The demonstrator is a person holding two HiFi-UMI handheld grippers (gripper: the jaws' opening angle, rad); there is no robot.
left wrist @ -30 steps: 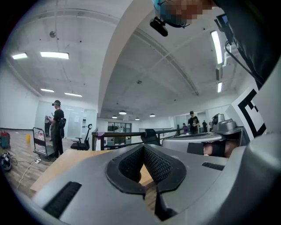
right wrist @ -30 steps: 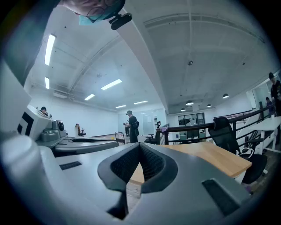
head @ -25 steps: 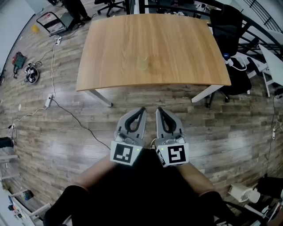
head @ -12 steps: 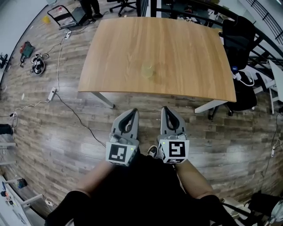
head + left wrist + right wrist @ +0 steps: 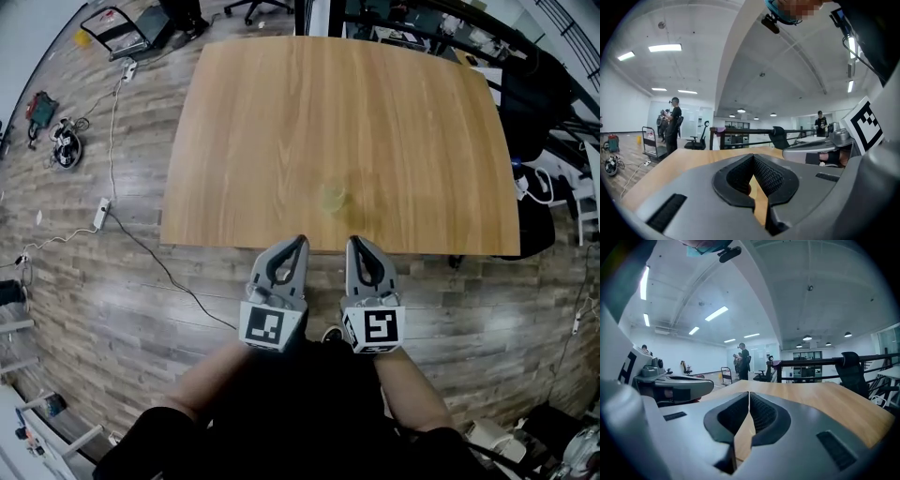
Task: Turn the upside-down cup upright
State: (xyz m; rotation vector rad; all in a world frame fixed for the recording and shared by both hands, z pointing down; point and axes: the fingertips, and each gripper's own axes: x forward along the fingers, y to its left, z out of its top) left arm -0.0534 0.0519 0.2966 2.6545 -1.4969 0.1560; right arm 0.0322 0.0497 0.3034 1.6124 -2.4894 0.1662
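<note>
Cup (image 5: pixel 334 199) sits on surface (image 5: pixel 281 112) just ahead, nearer right hand-held gripper (image 5: pixel 353 242) than left hand-held gripper (image 5: pixel 299 240); both pressed together, empty.

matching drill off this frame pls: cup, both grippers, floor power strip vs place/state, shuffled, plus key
Things
1. cup
2. left gripper
3. right gripper
4. power strip

Places/states
A. shut, empty, tip by the near edge of the table, right of the cup in the head view
B. on the floor, left of the table
C. on the table, close to its near edge
D. shut, empty, tip by the table's near edge, left of the cup in the head view

Pairs: 1-C, 2-D, 3-A, 4-B
</note>
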